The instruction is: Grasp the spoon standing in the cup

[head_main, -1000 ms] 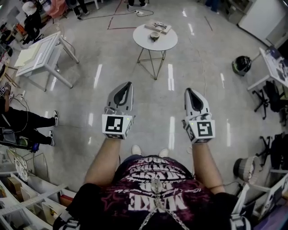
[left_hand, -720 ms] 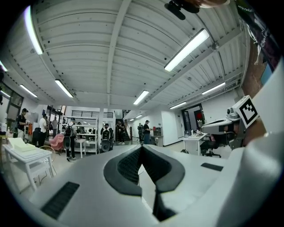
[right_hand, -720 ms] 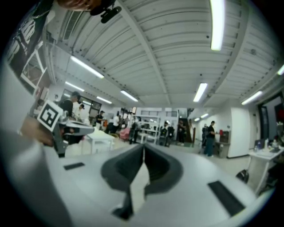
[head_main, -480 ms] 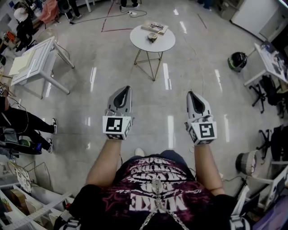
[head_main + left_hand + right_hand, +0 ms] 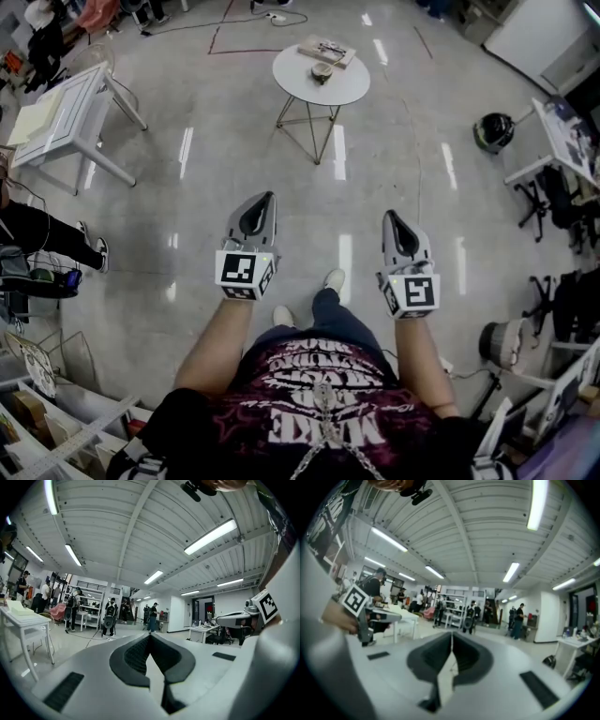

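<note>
A small cup point(image 5: 322, 74) stands on a round white table point(image 5: 298, 82) far ahead, at the top of the head view; the spoon in it is too small to make out. My left gripper point(image 5: 263, 199) and right gripper point(image 5: 390, 218) are held out level over the bare floor, well short of the table. Both point toward it. In the left gripper view the left gripper point(image 5: 150, 635) has its jaws together with nothing between them. The right gripper point(image 5: 451, 634) in its own view is the same, shut and empty.
A flat tray or book point(image 5: 327, 51) lies on the round table behind the cup. A white desk point(image 5: 66, 112) stands at the left and another desk point(image 5: 562, 131) at the right, with a dark helmet point(image 5: 494, 131) on the floor. Seated people's legs point(image 5: 47, 246) reach in from the left.
Both grippers have sunk slightly lower in the head view. The person's leg and shoe have stepped forward between them. Both pairs of jaws stay together.
</note>
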Demonstrator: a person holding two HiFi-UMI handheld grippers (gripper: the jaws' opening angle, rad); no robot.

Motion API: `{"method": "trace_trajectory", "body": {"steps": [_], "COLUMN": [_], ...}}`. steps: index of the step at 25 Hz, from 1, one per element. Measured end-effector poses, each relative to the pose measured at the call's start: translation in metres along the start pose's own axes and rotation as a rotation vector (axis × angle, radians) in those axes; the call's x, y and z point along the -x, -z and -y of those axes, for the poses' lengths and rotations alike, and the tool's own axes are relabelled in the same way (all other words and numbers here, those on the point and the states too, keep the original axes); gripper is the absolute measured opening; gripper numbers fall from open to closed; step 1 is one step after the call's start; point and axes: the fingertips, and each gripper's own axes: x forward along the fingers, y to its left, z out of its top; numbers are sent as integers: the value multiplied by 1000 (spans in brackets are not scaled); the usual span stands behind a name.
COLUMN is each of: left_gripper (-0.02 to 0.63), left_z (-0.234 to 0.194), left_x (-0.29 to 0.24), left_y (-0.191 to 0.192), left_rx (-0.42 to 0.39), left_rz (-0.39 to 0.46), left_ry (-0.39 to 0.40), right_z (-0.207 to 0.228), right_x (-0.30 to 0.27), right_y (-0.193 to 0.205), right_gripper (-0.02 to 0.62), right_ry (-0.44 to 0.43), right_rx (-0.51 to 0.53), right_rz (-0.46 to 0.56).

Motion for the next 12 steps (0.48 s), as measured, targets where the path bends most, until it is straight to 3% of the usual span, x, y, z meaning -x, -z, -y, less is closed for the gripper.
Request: {"method": "trace_trajectory", "body": {"steps": [12], "left_gripper": [25], "left_z": [-2], "left_x": [-69], "left_y": [15], "left_rx": [14], "left_rz": [-42], "left_ry": [-25], "right_z": [48], "right_x": [-66], "right_y": [21], "right_gripper": [34], "right_ry": [-57], "right_rx": [-38], "right_rz": [-8]}}
